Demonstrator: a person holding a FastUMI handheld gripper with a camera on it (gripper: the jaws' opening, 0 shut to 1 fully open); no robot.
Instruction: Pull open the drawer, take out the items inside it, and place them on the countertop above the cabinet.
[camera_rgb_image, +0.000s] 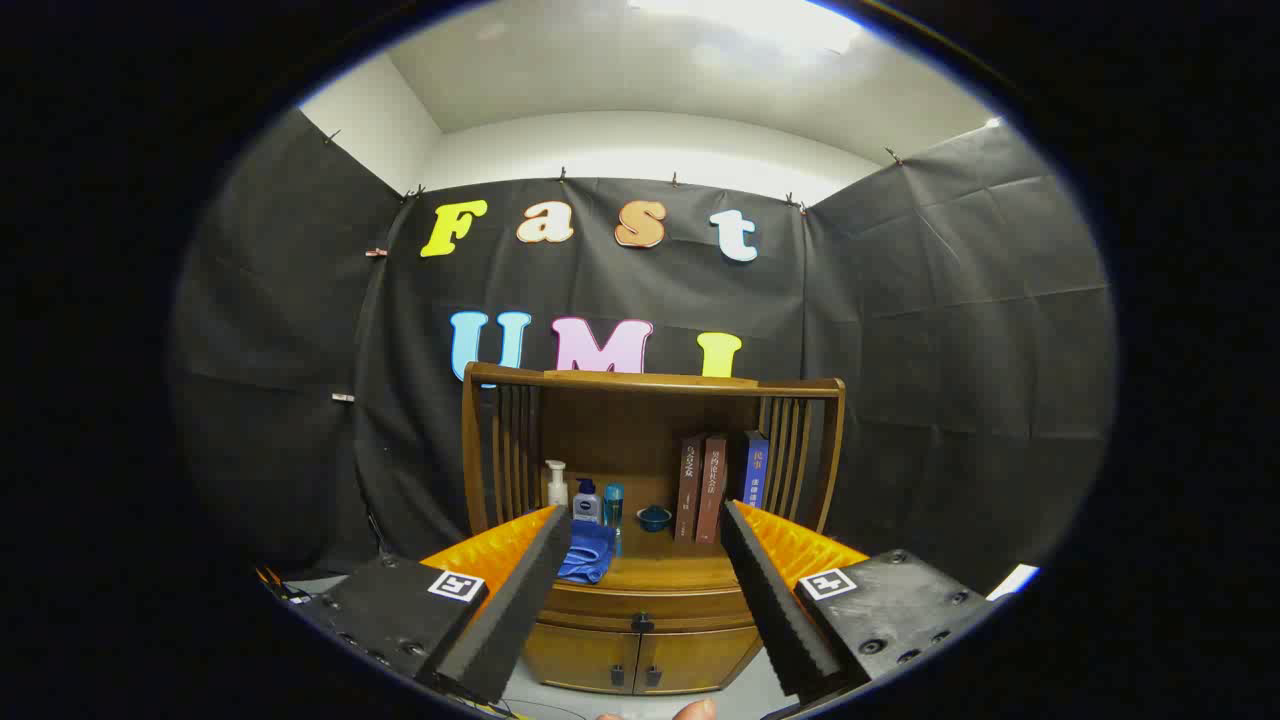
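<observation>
gripper (645, 520) is level, fingers spread wide with nothing between, facing the cabinet (650, 640) and its shut drawer (640, 606).

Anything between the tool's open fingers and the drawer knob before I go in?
Nothing in the way, by the gripper view: the tool is open, and the drawer knob sits centred beyond its fingers, with bare drawer front around it. The blue cloth lies higher, on the countertop.
</observation>
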